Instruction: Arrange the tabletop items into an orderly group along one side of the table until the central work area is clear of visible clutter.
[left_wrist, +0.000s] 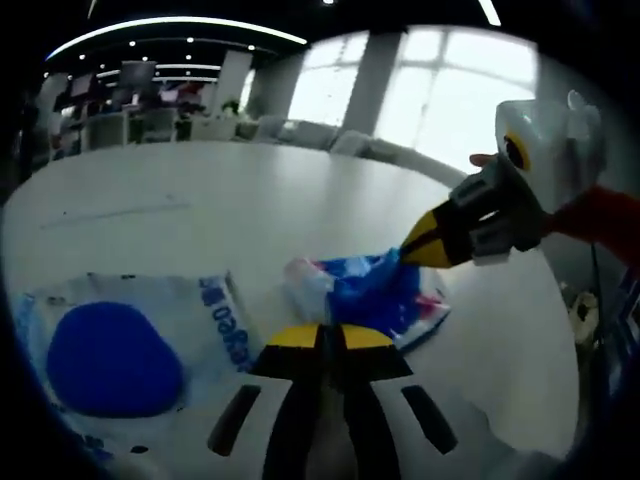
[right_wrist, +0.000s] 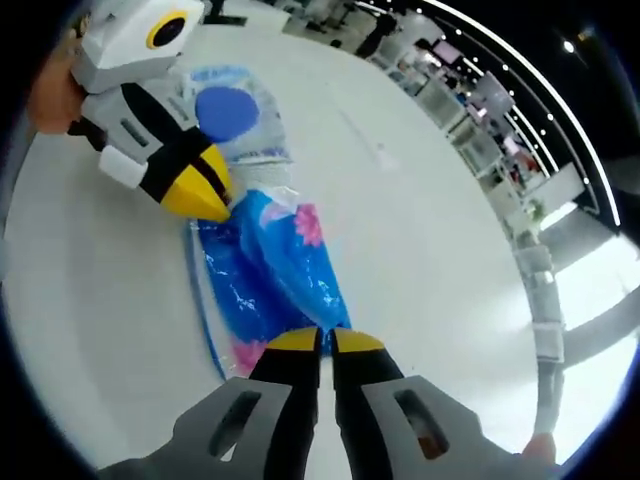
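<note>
**Blue plastic packet held at both ends on the white bench**

Blue and glossy, the plastic packet (right_wrist: 270, 265) lies flat on the white bench (right_wrist: 420, 220), printed with pink flower marks and some white and red at its edges. In the right gripper view its long axis runs from the right tongs (right_wrist: 320, 342) at the bottom of the view up toward the left tongs (right_wrist: 212, 196), so the packet is stretched between the two tools.

Right tongs: the yellow tips are pressed together at the near end of the packet, and appear to pinch its edge. In the left gripper view the same tool (left_wrist: 420, 245) comes in from the right, its yellow-and-black tip touching the upper right corner of the packet (left_wrist: 375, 290).

Left tongs (left_wrist: 325, 338): the yellow tips stand close together at the packet's near edge; whether film is caught between them cannot be told, as the contact point is hidden by the tips themselves.

A second item, a white printed bag (left_wrist: 150, 340) with a large blue oval and blue lettering, lies just beside the packet, to its left in the left gripper view. In the right gripper view this bag (right_wrist: 240, 120) sits beyond the packet's far end, partly behind the left tool.

Shelving and windows stand in the background, well apart from the bench.
</note>
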